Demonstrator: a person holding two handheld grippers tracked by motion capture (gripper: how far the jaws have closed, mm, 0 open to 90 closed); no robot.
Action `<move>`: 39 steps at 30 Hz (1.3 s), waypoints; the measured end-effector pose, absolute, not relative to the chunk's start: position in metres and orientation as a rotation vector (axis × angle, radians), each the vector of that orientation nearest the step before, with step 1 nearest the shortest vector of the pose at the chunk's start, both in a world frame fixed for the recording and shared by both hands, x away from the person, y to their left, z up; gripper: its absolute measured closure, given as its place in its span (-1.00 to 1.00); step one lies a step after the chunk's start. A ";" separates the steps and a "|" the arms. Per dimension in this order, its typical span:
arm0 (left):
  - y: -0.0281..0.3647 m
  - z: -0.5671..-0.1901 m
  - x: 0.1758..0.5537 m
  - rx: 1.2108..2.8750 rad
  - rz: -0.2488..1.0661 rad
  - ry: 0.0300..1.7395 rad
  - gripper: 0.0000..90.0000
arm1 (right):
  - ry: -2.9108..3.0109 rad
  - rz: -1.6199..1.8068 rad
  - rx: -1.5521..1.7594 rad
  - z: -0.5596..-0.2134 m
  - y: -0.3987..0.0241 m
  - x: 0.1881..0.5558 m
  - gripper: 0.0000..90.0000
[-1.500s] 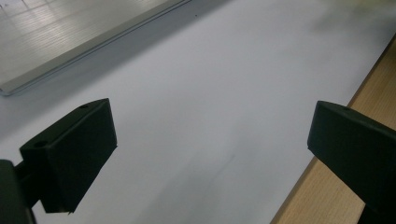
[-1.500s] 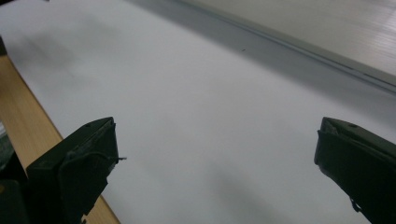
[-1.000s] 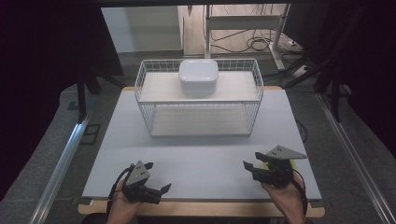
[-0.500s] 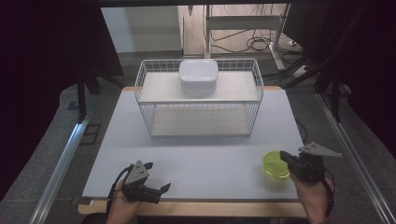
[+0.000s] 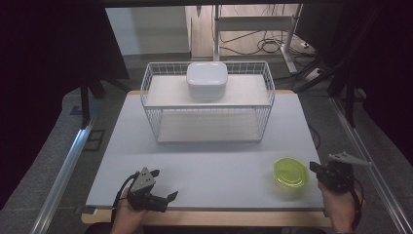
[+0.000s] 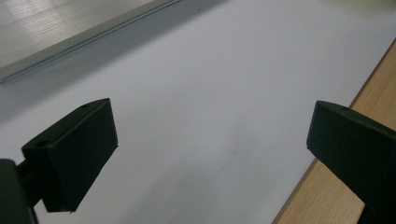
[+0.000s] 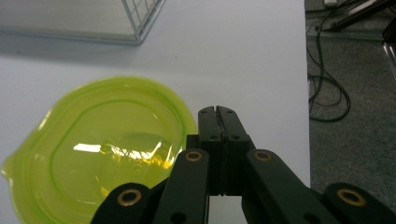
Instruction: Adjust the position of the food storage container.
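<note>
A translucent yellow-green round lid (image 5: pixel 290 171) lies flat on the white table at the front right; the right gripper view shows this lid (image 7: pixel 107 149) close up. My right gripper (image 5: pixel 315 169) sits just right of it at the table's right edge. Its jaws (image 7: pixel 217 112) are shut with nothing between them, and their tips are beside the lid's rim. My left gripper (image 5: pixel 164 185) rests at the front left near the wooden front edge. Its jaws (image 6: pixel 210 126) stand wide open over bare table.
A white wire rack (image 5: pixel 146 100) with two shelves stands at the back middle, and a white lidded box (image 5: pixel 207 80) sits on its top shelf. A corner of the rack (image 7: pixel 140 21) appears in the right gripper view. Cables (image 7: pixel 327 88) lie on the floor to the right.
My right gripper has moved right, off the spot above the green lid, which now lies uncovered on the table. The left gripper has stayed put.
</note>
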State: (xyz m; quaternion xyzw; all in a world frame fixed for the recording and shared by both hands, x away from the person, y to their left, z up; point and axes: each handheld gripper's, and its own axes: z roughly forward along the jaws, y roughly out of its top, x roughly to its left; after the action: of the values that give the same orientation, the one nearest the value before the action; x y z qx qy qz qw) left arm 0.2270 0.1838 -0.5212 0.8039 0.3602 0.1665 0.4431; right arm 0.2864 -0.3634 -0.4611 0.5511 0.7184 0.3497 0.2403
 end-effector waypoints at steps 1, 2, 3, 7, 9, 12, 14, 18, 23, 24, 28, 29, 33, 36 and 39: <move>0.184 -0.521 0.227 1.995 0.411 0.894 -0.96 | 1.980 0.934 1.516 -0.464 -0.363 0.288 1.00; 0.184 -0.521 0.227 1.995 0.411 0.894 -0.96 | 1.987 0.925 1.525 -0.465 -0.362 0.288 1.00; 0.184 -0.521 0.227 1.996 0.411 0.894 -0.96 | 1.993 0.917 1.529 -0.467 -0.362 0.289 1.00; 0.183 -0.522 0.227 1.998 0.410 0.894 -0.96 | 2.005 0.899 1.531 -0.469 -0.359 0.290 1.00; 0.183 -0.522 0.227 2.000 0.411 0.893 -0.96 | 2.013 0.900 1.534 -0.470 -0.357 0.290 1.00; 0.183 -0.522 0.227 2.001 0.410 0.892 -0.96 | 2.031 0.906 1.536 -0.471 -0.353 0.290 1.00; 0.183 -0.522 0.227 2.003 0.409 0.892 -0.96 | 2.042 0.912 1.529 -0.472 -0.348 0.290 1.00; 0.182 -0.522 0.227 2.005 0.409 0.890 -0.96 | 2.065 0.924 1.521 -0.473 -0.339 0.290 1.00; 0.182 -0.522 0.227 2.007 0.408 0.889 -0.96 | 2.122 0.942 1.512 -0.476 -0.326 0.291 1.00; 0.181 -0.522 0.227 2.007 0.408 0.888 -0.96 | 2.122 0.942 1.512 -0.476 -0.326 0.291 1.00; 0.181 -0.522 0.227 2.008 0.408 0.887 -0.96 | 2.184 0.968 1.481 -0.478 -0.309 0.290 1.00; 0.181 -0.522 0.227 2.009 0.408 0.887 -0.96 | 2.197 0.969 1.473 -0.479 -0.305 0.290 1.00; 0.181 -0.522 0.227 2.009 0.410 0.886 -0.96 | 2.213 0.957 1.453 -0.479 -0.302 0.288 0.99; 0.181 -0.522 0.227 2.008 0.411 0.888 -0.96 | 2.216 0.935 1.475 -0.481 -0.306 0.285 0.99; 0.181 -0.522 0.227 2.010 0.412 0.887 -0.96 | 2.237 0.934 1.506 -0.485 -0.308 0.279 0.99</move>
State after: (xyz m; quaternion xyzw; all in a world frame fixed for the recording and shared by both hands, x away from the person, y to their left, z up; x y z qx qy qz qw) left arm 0.2271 0.1810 -0.5221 0.8083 0.3570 0.1656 0.4379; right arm 0.2787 -0.3082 -0.4852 0.5222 0.7758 0.3239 0.1433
